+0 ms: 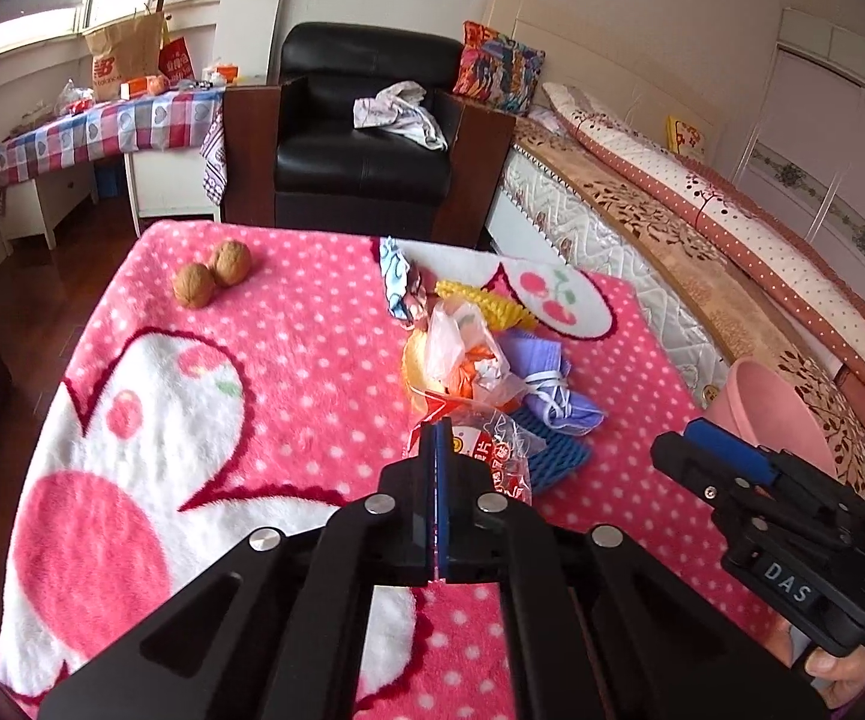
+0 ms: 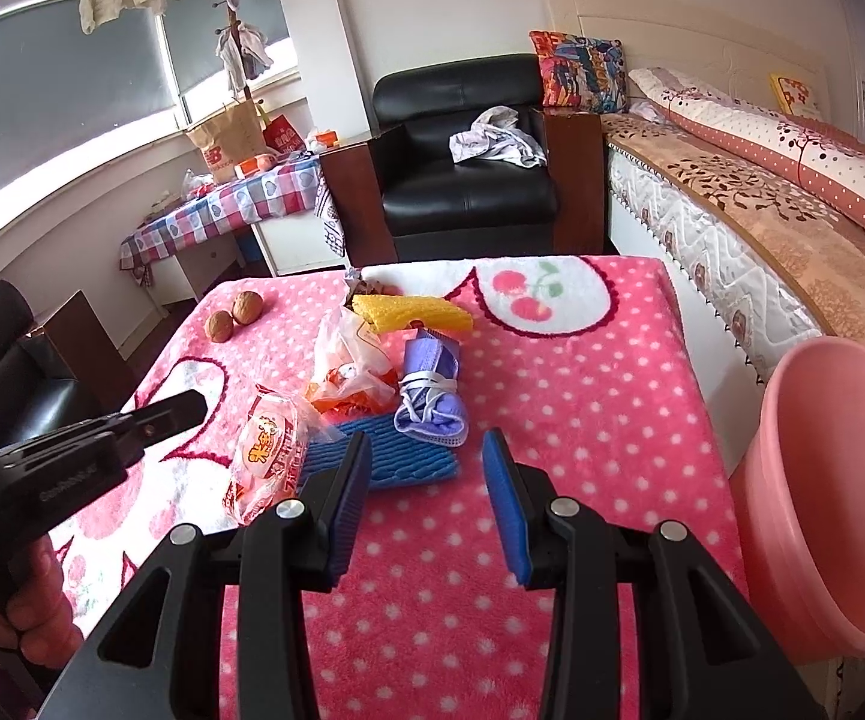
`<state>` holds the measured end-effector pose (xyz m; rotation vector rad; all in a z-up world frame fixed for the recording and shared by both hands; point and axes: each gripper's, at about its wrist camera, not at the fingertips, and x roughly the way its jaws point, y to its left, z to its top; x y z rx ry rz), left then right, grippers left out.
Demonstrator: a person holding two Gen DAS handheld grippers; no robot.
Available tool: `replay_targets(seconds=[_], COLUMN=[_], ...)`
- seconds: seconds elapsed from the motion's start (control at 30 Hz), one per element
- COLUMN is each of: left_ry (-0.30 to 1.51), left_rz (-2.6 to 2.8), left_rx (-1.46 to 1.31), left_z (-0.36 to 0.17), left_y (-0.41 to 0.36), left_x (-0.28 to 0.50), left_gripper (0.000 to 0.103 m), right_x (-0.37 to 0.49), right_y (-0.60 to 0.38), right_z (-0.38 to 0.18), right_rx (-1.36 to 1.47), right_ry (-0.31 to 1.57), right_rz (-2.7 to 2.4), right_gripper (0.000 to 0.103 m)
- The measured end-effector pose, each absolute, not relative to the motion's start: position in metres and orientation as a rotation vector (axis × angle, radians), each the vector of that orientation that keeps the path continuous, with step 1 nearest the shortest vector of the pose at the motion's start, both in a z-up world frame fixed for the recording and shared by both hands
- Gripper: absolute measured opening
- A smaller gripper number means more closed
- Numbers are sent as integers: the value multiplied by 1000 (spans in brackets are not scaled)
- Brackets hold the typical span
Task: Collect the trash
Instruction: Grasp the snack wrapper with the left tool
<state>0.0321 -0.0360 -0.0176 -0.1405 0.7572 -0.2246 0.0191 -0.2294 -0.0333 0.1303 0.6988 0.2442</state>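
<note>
Beside blue mat (image 2: 381, 459), snack wrapper (image 2: 267, 453) lengthwise, perhaps toward camera.

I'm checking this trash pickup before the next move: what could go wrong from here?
1. The left claw is shut near the snack wrapper; whether it grips is unclear, so the slick film may slip.
2. The pink bin sits past the table edge; a drop might miss.
</note>
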Motion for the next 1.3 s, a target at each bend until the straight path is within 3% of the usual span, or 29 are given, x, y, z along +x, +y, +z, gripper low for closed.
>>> replay_targets(seconds=[1.3], left_ry=[687], left_rz=[-158], left_rx=[-152], left_z=[1], left_y=[0], left_x=[16], left_gripper=[0], right_x=[51], right_y=[-224], right_z=[-33], right_rx=[118], right_ry=[717], right_rz=[245], right_gripper=[38])
